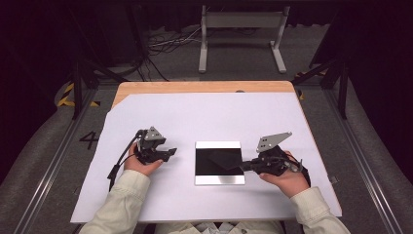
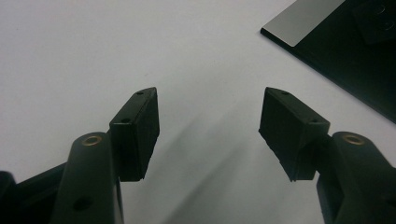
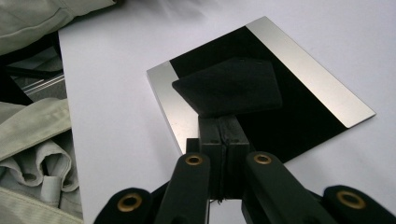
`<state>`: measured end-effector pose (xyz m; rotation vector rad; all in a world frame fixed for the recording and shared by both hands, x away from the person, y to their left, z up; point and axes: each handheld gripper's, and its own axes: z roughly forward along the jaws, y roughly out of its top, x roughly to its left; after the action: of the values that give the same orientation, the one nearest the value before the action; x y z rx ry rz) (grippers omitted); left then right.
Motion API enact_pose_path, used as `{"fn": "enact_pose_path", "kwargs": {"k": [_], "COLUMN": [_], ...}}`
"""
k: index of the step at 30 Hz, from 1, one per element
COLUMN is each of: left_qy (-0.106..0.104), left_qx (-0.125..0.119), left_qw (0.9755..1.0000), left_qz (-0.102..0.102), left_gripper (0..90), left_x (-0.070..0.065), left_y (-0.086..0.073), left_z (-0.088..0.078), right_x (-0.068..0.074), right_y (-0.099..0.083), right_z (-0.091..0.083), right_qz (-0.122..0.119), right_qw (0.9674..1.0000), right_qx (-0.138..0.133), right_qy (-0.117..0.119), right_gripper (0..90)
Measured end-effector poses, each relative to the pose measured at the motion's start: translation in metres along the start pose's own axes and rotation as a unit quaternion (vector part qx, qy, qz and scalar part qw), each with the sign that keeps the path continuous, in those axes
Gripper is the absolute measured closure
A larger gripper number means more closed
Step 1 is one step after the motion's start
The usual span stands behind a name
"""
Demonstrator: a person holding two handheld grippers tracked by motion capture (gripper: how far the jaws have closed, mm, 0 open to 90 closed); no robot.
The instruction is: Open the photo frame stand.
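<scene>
Right gripper view shows the right gripper (image 3: 223, 140) clenched on an edge of a thin black piece (image 3: 231, 86), held above the black plate (image 3: 299, 121) with silver bands. High view shows this plate (image 1: 219, 163) lying on the white sheet (image 1: 204, 112) between both hands. Farther left, the left gripper (image 1: 170, 152) is released, jaws wide apart and holding nothing.

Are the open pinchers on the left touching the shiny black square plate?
Apart. In the high view the left gripper sits on the person's hand with white table cover showing between it and the black plate.
</scene>
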<state>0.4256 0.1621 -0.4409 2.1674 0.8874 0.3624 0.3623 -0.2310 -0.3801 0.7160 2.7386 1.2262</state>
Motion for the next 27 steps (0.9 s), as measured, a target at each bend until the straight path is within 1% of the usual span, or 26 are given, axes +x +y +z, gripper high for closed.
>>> {"fn": "enact_pose_path", "kwargs": {"k": [5, 7, 10, 13, 16, 17, 20, 27], "left_qy": [-0.001, 0.003, 0.002, 0.002, 0.002, 0.002, 0.002, 0.002], "left_qx": [0.002, 0.002, 0.003, 0.004, 0.004, 0.004, 0.005, 0.006], "left_qw": [1.0, 1.0, 1.0, 1.0, 1.0, 1.0, 1.0, 1.0], "left_qz": [-0.001, 0.003, 0.003, 0.004, 0.003, 0.003, 0.004, 0.003], "left_gripper": [38.5, 38.4, 38.4, 38.4, 38.4, 38.4, 38.4, 38.2], "left_x": [-0.001, -0.001, -0.002, -0.002, -0.002, -0.001, -0.001, -0.002], "left_y": [0.0, 0.0, 0.0, 0.0, 0.0, 0.0, 0.0, 0.0], "left_z": [0.0, 0.0, 0.0, 0.0, 0.0, 0.001, 0.001, 0.002], "right_x": [-0.003, -0.003, -0.004, -0.005, -0.007, -0.007, -0.007, -0.008], "right_y": [-0.001, -0.001, 0.0, 0.0, 0.0, 0.001, 0.001, 0.006], "right_z": [-0.007, -0.009, -0.014, -0.017, -0.019, -0.019, -0.021, -0.025], "right_qz": [0.005, 0.006, 0.012, 0.017, 0.032, 0.034, 0.044, 0.069], "right_qw": [0.9999, 0.9998, 0.9996, 0.9994, 0.999, 0.9989, 0.9982, 0.9961], "right_qx": [-0.003, -0.004, -0.012, -0.014, -0.014, -0.015, -0.024, -0.039], "right_qy": [-0.012, -0.016, -0.022, -0.026, -0.027, -0.027, -0.031, -0.039], "right_gripper": [84.8, 83.4, 80.5, 77.5, 73.6, 72.4, 65.8, 55.9]}}
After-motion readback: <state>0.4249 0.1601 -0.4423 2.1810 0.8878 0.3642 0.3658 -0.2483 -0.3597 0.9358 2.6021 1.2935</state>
